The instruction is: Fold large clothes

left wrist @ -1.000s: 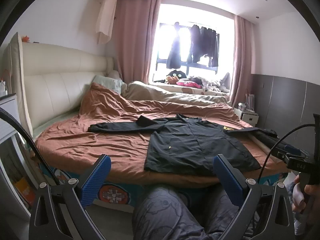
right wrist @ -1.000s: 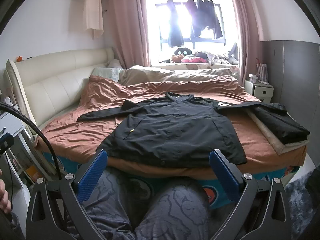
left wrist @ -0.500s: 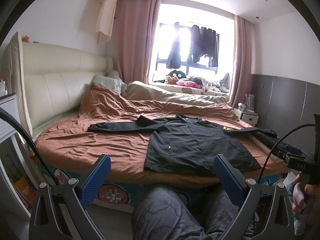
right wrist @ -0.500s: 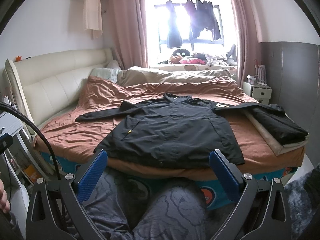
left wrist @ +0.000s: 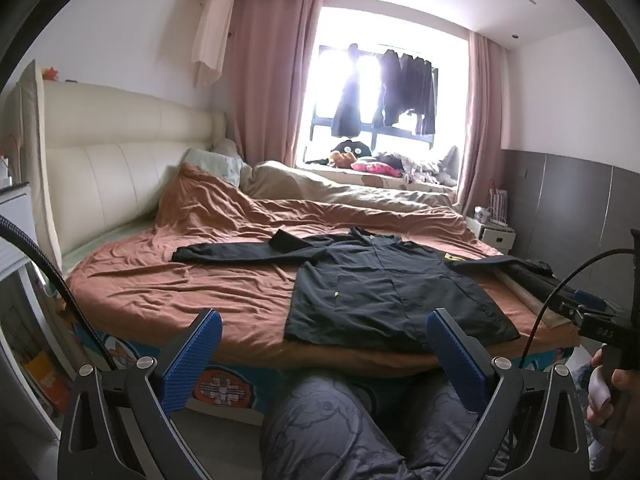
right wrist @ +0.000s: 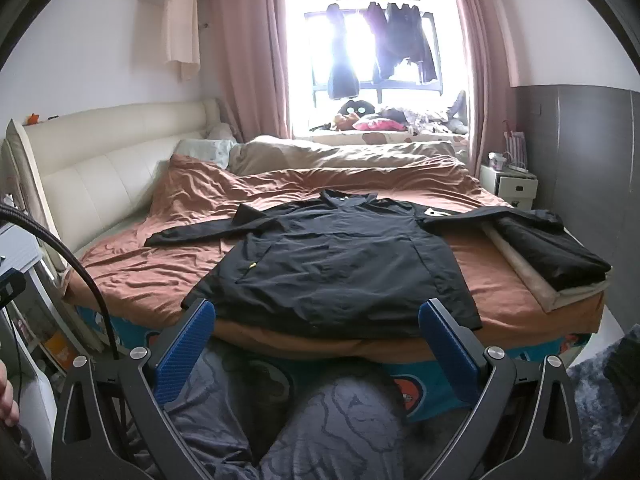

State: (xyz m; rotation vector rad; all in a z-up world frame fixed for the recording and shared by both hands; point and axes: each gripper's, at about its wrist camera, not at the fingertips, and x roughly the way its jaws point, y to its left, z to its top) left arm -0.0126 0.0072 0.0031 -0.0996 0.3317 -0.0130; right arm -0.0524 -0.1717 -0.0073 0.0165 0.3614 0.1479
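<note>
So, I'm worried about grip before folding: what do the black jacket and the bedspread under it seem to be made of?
The black jacket looks like a thin, smooth woven synthetic with a matte finish: it lies flat with fine, shallow wrinkles. Possibly nylon or polyester, but I can't be sure. The bedspread, rust-brown, looks like soft matte cotton or a similar weave, judging by its many rumpled creases.

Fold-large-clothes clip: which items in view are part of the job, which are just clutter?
Job:
- black jacket, spread flat on the bed
- left gripper, open
- right gripper, open

Lying about:
- folded dark clothes at the bed's right edge
- clothes hanging at the window
- pillow
- nightstand
</note>
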